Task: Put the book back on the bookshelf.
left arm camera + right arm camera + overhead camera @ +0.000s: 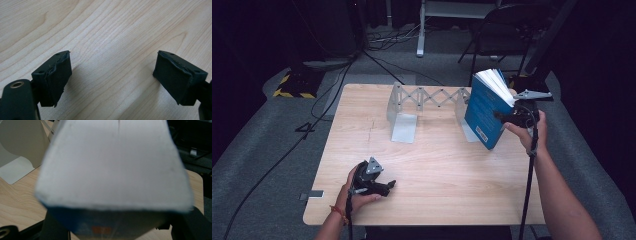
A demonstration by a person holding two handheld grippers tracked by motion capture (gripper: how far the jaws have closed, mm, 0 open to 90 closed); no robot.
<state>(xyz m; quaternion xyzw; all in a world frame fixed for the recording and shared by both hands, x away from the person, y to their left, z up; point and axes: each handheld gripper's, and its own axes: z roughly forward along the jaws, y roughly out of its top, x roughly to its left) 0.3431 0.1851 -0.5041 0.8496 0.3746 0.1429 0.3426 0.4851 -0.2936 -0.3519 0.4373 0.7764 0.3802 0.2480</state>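
Near left of the wooden table (pixel 437 165): my left gripper (pixel 384 186), resting low at the table's near edge, jaws spread wide with bare wood grain between the pads (pixel 58 77); nothing held. Right side, raised above the table's right edge: my right gripper (pixel 512 117), clamped on a blue book (pixel 484 112), jaws on either side of the lower spine end; book tilted, white page block (pixel 115 165) fanned at the top, blue cover facing left. Far centre: one expanding metal book rack (pixel 427 97), grey end plates (pixel 404 127) standing on the wood, the right end just behind the book. Beyond the table: grey floor (pixel 262 150), dark cables.
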